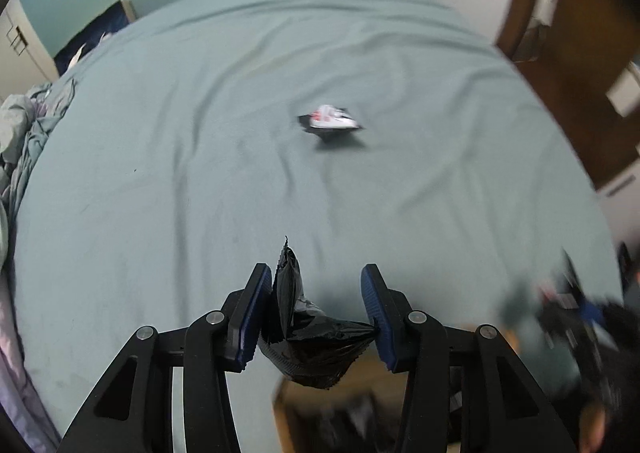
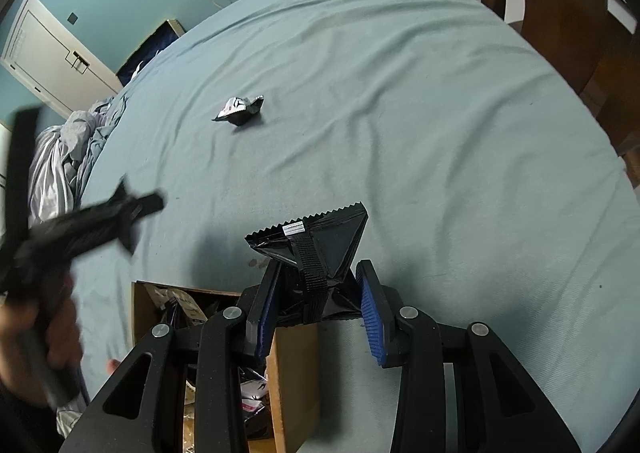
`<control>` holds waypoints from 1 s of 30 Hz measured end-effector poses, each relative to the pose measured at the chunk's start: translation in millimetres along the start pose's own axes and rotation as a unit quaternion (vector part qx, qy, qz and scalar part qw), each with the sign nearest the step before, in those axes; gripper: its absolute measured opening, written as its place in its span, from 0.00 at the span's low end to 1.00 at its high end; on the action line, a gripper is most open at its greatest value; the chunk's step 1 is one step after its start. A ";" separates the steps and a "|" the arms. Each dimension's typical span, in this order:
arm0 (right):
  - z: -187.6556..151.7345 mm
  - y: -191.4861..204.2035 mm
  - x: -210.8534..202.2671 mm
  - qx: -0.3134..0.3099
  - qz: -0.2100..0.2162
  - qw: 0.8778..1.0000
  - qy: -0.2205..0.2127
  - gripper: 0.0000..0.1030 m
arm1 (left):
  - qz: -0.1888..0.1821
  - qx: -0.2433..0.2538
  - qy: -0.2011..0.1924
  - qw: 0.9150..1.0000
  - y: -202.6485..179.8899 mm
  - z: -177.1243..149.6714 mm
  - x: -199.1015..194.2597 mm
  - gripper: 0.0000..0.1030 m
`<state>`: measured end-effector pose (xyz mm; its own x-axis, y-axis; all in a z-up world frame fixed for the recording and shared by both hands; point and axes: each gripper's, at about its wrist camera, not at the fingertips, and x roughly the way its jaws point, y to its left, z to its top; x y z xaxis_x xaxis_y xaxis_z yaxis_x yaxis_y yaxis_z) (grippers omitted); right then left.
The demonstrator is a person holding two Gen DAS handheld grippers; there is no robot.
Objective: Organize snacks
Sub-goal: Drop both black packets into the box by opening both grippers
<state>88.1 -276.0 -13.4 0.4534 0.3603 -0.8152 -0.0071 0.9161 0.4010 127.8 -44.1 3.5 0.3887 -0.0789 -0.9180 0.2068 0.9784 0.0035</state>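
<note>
left wrist: left gripper (image 1: 316, 317) jaws pinch a black snack packet (image 1: 308, 337); one packet (image 1: 330, 120) loose on the bed (image 1: 160, 173), well ahead of the jaws | right wrist: right gripper (image 2: 316, 301) jaws clamp another black packet (image 2: 316, 249); cardboard box (image 2: 296, 373) just below the jaws, snacks inside | progress: looks partly done; two packets in hand, one left to collect

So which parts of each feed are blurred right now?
Left wrist view: the loose packet on the sheet and the lower right corner are smeared; the claw is sharp. Right wrist view: only the other claw at left is streaked.
</note>
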 end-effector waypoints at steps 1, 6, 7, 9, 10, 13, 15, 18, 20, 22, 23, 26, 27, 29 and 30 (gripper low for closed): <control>-2.1 1.5 -2.7 -0.002 -0.003 1.000 -0.004 0.34 | -0.004 0.003 -0.005 1.000 -6.2 -7.2 -6.8 0.44; -7.5 8.8 -11.6 -0.012 -0.012 1.000 -0.016 0.34 | -0.008 0.015 -0.033 0.999 -5.0 -63.2 -42.8 0.45; -8.0 11.4 -12.9 -0.015 -0.015 1.000 -0.019 0.34 | -0.005 0.023 -0.036 0.999 -6.7 -77.2 -44.4 0.45; -10.6 16.1 -16.4 -0.022 -0.022 0.999 -0.026 0.34 | -0.002 0.044 -0.037 0.998 -10.1 -93.4 -45.6 0.45; -12.6 17.4 -16.9 -0.026 -0.024 0.999 -0.027 0.34 | -0.003 0.049 -0.038 0.998 -10.3 -99.7 -47.8 0.45; -17.5 22.5 -19.6 -0.035 -0.029 0.999 -0.031 0.34 | -0.009 0.060 -0.018 0.998 -18.0 -118.9 -40.8 0.46; -20.9 25.0 -21.8 -0.040 -0.032 0.998 -0.032 0.34 | -0.004 0.071 -0.009 0.997 -25.9 -123.8 -36.2 0.47; -23.7 24.9 -24.1 -0.040 -0.022 0.999 -0.028 0.34 | -0.024 0.082 0.001 0.996 -35.7 -127.2 -34.0 0.47; -25.7 24.4 -26.5 -0.039 -0.018 0.999 -0.028 0.35 | -0.043 0.080 -0.003 0.996 -37.5 -126.9 -38.0 0.59; -28.2 23.6 -29.6 -0.036 -0.012 0.999 -0.030 0.35 | -0.041 0.073 -0.026 0.996 -35.7 -127.6 -44.7 0.81; -28.8 23.4 -30.8 -0.035 -0.008 0.999 -0.031 0.35 | -0.036 0.070 -0.037 0.996 -33.9 -126.9 -47.8 0.82; -31.6 25.2 -35.2 -0.040 0.000 0.999 -0.036 0.35 | -0.013 0.060 -0.054 0.997 -26.0 -122.2 -52.0 0.83; -32.7 25.7 -36.2 -0.043 0.001 0.998 -0.038 0.35 | -0.007 0.052 -0.054 0.997 -21.0 -120.0 -51.3 0.83; -34.9 27.4 -37.4 -0.048 0.008 0.998 -0.037 0.35 | 0.003 0.034 -0.052 0.998 -12.6 -117.5 -49.0 0.83; -36.0 27.3 -37.3 -0.049 0.010 0.998 -0.037 0.35 | 0.008 0.026 -0.052 0.998 -8.4 -116.2 -47.9 0.83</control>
<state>38.9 -258.1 12.9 0.5162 0.3690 -0.7729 -0.1024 0.9225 0.3721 3.1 -26.3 1.3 0.4822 -0.0859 -0.8718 0.2451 0.9687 0.0400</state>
